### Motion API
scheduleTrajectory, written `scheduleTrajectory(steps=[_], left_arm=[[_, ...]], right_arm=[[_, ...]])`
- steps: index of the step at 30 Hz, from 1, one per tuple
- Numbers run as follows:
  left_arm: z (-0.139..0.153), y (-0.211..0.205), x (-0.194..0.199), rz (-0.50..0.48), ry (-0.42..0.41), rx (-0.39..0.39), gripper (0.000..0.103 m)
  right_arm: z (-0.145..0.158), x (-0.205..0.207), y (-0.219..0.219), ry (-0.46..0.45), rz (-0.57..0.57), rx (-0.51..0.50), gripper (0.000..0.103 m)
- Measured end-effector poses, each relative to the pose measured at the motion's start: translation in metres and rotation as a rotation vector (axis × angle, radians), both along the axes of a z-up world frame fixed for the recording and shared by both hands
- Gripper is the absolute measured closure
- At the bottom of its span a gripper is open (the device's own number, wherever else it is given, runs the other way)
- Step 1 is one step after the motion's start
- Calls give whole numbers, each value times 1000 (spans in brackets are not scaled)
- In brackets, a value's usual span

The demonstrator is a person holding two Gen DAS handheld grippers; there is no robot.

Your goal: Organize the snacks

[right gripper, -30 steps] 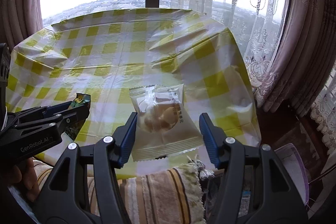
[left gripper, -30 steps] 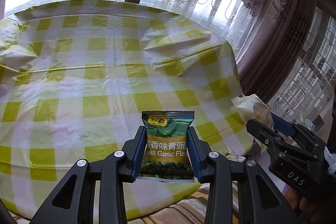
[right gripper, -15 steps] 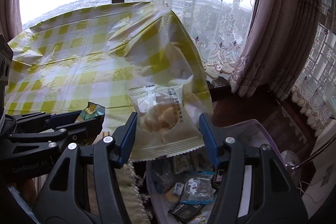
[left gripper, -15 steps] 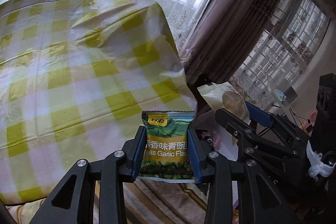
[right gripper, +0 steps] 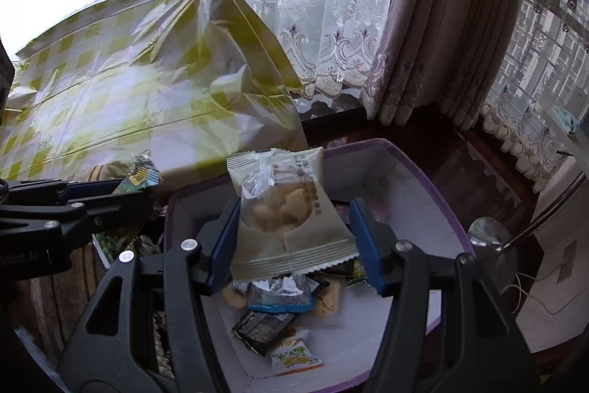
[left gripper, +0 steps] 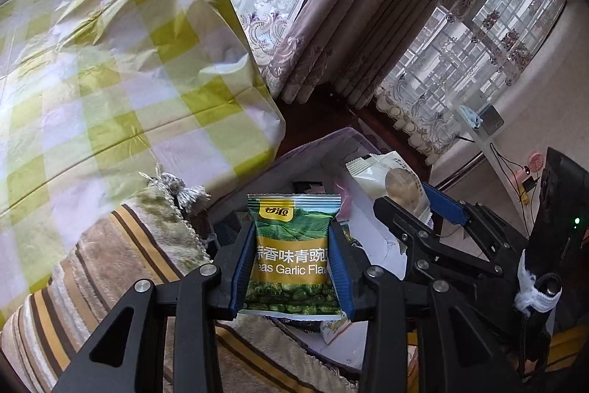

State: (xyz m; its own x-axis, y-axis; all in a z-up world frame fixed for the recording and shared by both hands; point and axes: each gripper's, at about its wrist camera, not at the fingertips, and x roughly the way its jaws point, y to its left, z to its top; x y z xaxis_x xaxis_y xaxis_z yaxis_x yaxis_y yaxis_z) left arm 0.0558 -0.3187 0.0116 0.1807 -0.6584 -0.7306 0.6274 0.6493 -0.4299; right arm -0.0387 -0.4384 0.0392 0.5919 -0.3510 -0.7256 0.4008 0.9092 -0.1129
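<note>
Carrying step: left gripper jaws grip the green pea packet, right gripper jaws grip the biscuit packet; next, I think, release both over the box.

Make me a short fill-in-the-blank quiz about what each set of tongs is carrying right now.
1. The left tongs grip a ____ pea packet.
2. The right tongs grip a ____ biscuit packet.
3. Below it sits a box with a ____ rim.
Missing: green, beige, purple
</note>
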Motion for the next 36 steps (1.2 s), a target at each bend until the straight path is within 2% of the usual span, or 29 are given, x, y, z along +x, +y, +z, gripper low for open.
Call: scheduleTrajectory(steps=[6, 8, 9, 11, 13, 16, 22, 28, 31, 36], left_arm=[[-16, -10, -2, 0, 58, 53, 60], [-20, -12, -5, -1, 55, 73, 60], [-20, -12, -6, -7, 50, 80, 57], [-21, -16, -9, -27, 45, 89, 51], [-22, -19, -11, -45, 46, 86, 42], [-22, -21, -13, -57, 41, 90, 37], [-24, -24, -13, -57, 49, 120, 35], [-28, -35, -17, -66, 25, 218, 34], [-31, -38, -20, -77, 5, 242, 33], [-31, -36, -20, -76, 6, 231, 32]], right_arm=[[-11, -16, -20, 35, -51, 21, 40], [-14, -20, -24, 44, -64, 25, 39], [-15, -21, -25, 49, -69, 25, 37], [-16, -24, -27, 57, -78, 17, 27], [-16, -27, -29, 59, -90, 4, 25], [-15, -30, -33, 65, -104, -1, 22], [-18, -34, -37, 80, -119, -4, 21], [-20, -37, -39, 88, -121, -3, 21], [-19, -39, -40, 88, -124, -2, 21], [-19, -41, -41, 86, -128, 5, 21]])
